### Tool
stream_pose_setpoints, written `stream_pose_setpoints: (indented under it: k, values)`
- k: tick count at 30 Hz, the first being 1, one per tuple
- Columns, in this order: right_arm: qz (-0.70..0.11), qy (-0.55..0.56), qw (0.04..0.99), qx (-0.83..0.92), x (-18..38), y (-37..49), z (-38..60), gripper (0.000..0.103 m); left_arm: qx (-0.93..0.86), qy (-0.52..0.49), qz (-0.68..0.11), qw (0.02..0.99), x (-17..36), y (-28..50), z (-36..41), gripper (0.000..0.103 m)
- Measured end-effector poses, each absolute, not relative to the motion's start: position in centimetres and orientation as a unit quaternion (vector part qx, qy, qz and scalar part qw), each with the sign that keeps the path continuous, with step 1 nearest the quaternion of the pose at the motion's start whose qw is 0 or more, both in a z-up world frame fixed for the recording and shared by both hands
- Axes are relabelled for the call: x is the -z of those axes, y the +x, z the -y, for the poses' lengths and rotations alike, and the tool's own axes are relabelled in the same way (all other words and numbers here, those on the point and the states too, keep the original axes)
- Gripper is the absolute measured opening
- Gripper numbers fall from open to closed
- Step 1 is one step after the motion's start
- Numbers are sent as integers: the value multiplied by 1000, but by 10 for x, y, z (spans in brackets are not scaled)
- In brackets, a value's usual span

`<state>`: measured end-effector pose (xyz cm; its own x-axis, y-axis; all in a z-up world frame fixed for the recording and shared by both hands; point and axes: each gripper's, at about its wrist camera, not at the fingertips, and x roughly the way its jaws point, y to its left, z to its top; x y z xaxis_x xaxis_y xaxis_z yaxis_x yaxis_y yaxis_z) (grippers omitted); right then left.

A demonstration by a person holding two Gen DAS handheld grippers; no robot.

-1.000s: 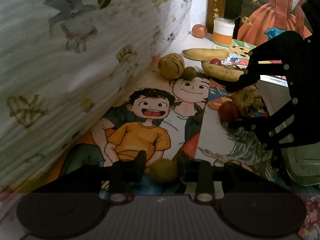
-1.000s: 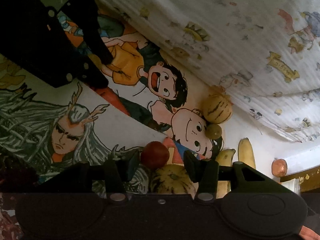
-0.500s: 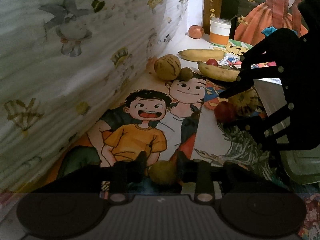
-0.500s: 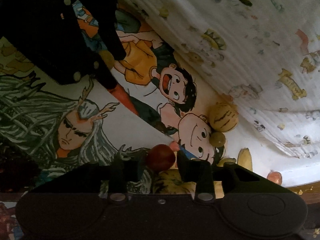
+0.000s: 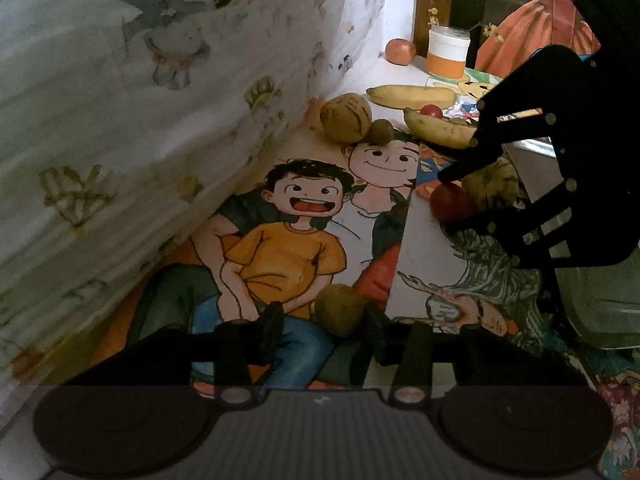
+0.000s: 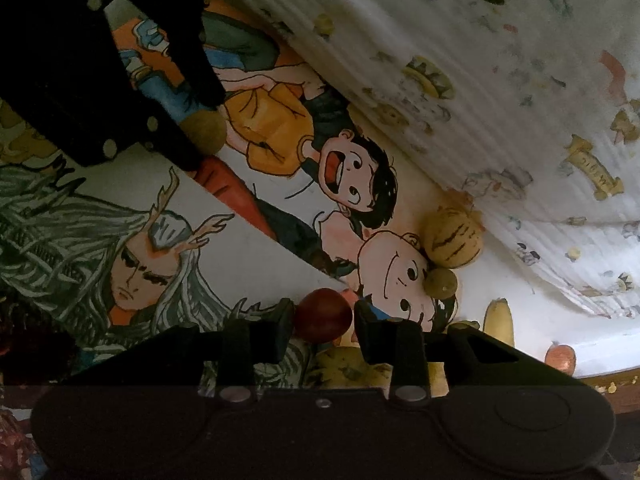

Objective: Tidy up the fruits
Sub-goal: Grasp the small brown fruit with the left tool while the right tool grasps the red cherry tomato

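Observation:
A brown-green kiwi (image 5: 338,312) lies on the cartoon-poster table (image 5: 420,248) between my left gripper's (image 5: 324,320) fingers. Those jaws are opening; a gap shows on the kiwi's left side, and its right side is close against the other finger. In the right wrist view, my right gripper (image 6: 324,316) has a dark red round fruit (image 6: 323,314) between its pads, which touch it on both sides while the jaws ease slightly apart. The left wrist view shows that red fruit (image 5: 452,204) in the right gripper's (image 5: 446,202) tips, beside a striped yellow melon (image 5: 492,188).
A patterned white cloth (image 5: 140,120) hangs along the left. At the back lie another striped melon (image 5: 346,118), a second kiwi (image 5: 380,131), two bananas (image 5: 412,96), a small red fruit (image 5: 431,111), a peach-coloured fruit (image 5: 400,51) and a white-and-orange jar (image 5: 447,54).
My left jaws, shut on the kiwi before, have spread apart from it. My right jaws, open around the red fruit before, have closed onto it.

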<state>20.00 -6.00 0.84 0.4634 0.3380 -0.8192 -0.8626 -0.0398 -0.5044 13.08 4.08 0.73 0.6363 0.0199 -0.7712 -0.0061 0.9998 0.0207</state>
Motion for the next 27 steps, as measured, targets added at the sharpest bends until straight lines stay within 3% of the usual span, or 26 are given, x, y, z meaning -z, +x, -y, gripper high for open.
stream_pose_setpoints:
  k: [6,12,27]
  values:
    - [-264,-522,653,-481,-13,214,65,35,6,11,-424,906,-8,132,-36,30]
    - [-282,-490,673,-476,-14,218,68,35,2,-1,-425,905,-8,136,-37,30]
    - [-236,-367,784,-441,-24,181,91,34,-2,-46,-405,913,-19,136,-40,30]
